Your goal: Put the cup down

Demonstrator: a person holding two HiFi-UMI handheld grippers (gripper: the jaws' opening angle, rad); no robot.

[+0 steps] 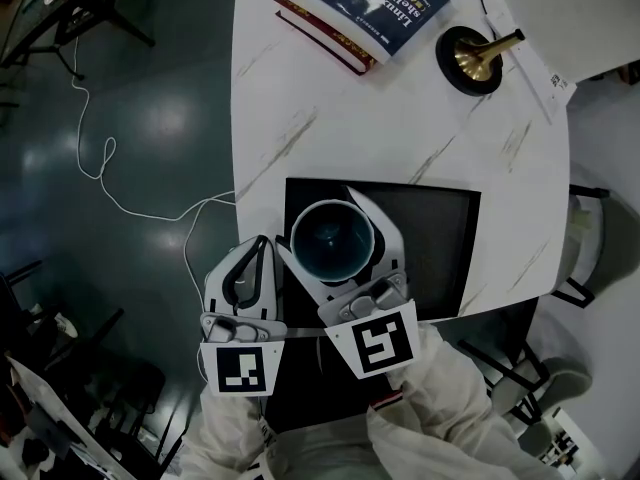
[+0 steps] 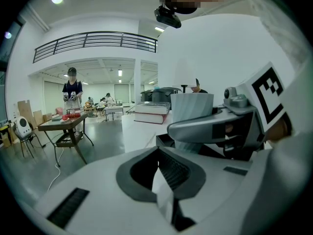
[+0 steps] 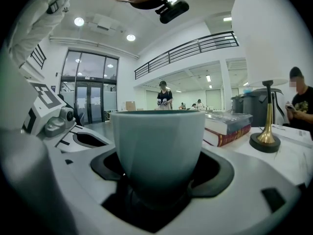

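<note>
A pale blue-green cup (image 1: 332, 240) with a dark inside sits upright between the jaws of my right gripper (image 1: 336, 230), which is shut on it. The cup is over the near left part of a black mat (image 1: 440, 238) on the white marble table (image 1: 400, 138); whether it touches the mat I cannot tell. In the right gripper view the cup (image 3: 157, 146) fills the space between that gripper's (image 3: 161, 173) jaws. My left gripper (image 1: 262, 248) is just left of the cup, off the table's edge, shut and holding nothing. The left gripper view shows its jaws (image 2: 161, 175) closed together and the cup (image 2: 191, 114) to the right.
Two stacked books (image 1: 370, 8) lie at the table's far end, with a brass lamp base (image 1: 470, 58) and papers (image 1: 545, 68) to their right. A white cable (image 1: 120, 188) runs over the dark floor on the left. A chair (image 1: 590, 248) stands at the right.
</note>
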